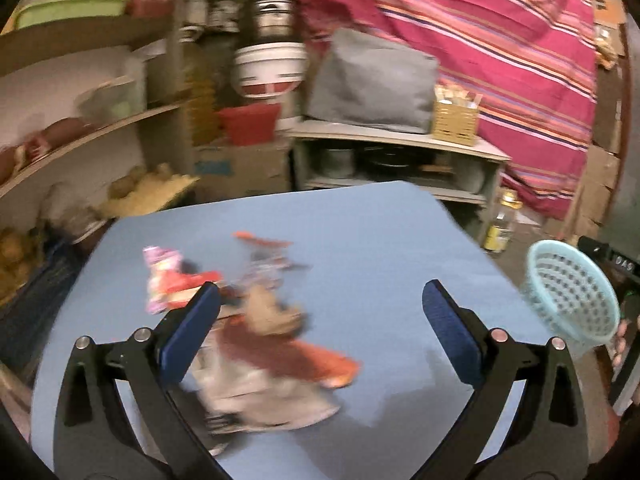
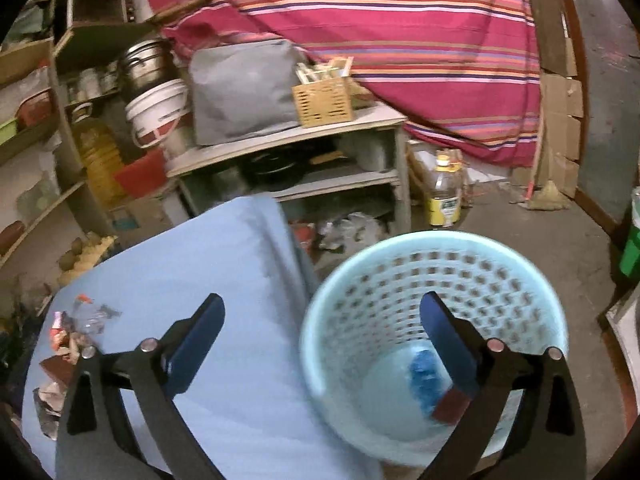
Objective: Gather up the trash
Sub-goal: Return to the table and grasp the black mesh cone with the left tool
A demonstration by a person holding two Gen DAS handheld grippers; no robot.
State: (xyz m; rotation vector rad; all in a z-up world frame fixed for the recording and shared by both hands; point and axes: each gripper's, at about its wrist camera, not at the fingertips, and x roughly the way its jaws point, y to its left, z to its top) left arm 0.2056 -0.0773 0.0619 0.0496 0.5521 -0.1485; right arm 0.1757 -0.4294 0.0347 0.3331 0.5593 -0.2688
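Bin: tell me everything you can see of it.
The bin is a pale blue round plastic basket with perforated walls and a solid rim, standing upright on the floor just off the table edge. Inside lie a blue wrapper and a dark red scrap. The right claw, open, hangs over its rim.

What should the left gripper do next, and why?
Probably lower the left gripper onto the wrapper pile and close. Its jaws are open and empty above the blue table, and the basket beside it holds only a blue scrap.
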